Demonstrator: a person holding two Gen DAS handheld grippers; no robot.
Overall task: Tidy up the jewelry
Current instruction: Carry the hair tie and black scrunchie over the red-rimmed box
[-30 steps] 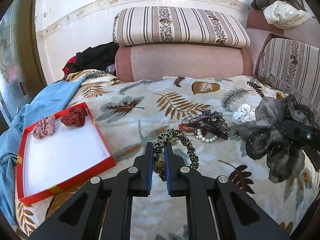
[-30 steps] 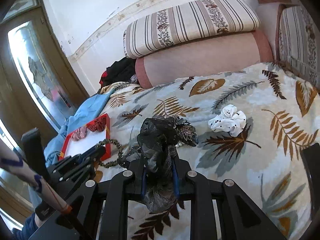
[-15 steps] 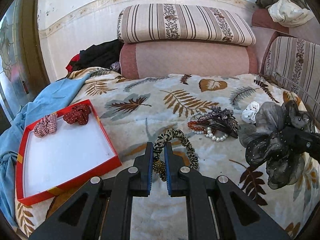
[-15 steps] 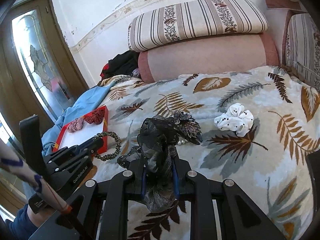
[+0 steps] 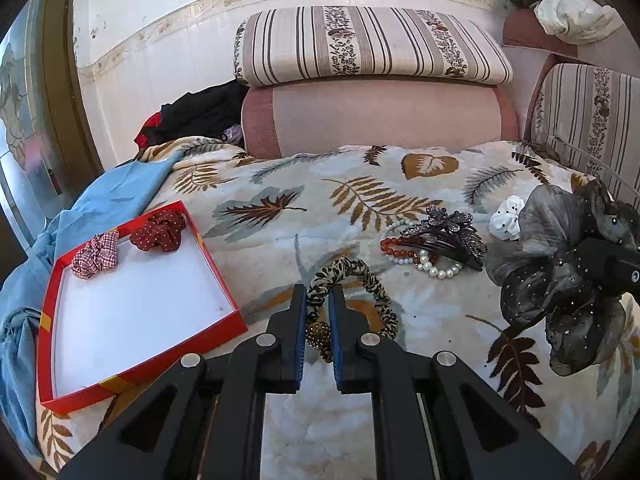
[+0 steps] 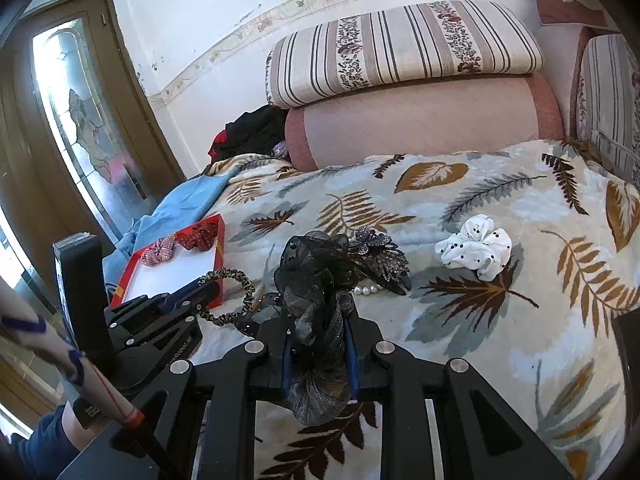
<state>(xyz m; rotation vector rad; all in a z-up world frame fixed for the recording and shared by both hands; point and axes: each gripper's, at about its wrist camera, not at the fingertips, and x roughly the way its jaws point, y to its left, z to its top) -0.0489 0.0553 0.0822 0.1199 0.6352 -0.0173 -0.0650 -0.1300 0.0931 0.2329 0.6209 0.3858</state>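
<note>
A blue cloth [image 5: 100, 204] lay bunched at the far left of the bed, beside a red box [image 5: 224, 332] with a white floor. Two scrunchies sat in the box's far corner: a red-and-white checked scrunchie [image 5: 96, 254] and, just beside it, a dark red dotted scrunchie [image 5: 160, 230].

To the right of the box, the left tool [image 5: 318, 304] was clamped on a leopard-print hair tie [image 5: 360, 276], its blue-padded fingers [image 5: 300, 320] pinching the band near a brown glittery bead [image 5: 319, 334]. In the right wrist view the tie hung as a loop from that tool, lifted off the leaf-patterned blanket [image 5: 280, 208].

Further right, on the blanket, lay a red bead bracelet [image 5: 394, 250] and a pearl bracelet [image 5: 438, 270], both touching a dark rhinestone butterfly hair clip [image 5: 448, 232] that rested partly over them. Beyond the clip sat a white scrunchie with black dots [image 6: 476, 252], apart from the rest.

At the far right, the right tool [image 6: 318, 344] was closed on a black sheer hair bow [image 6: 316, 280], whose gauzy folds spilled above and below the fingers and were held up off the blanket.

A striped cushion [image 5: 368, 44] rested on a pink bolster [image 5: 376, 118] at the head of the bed.
</note>
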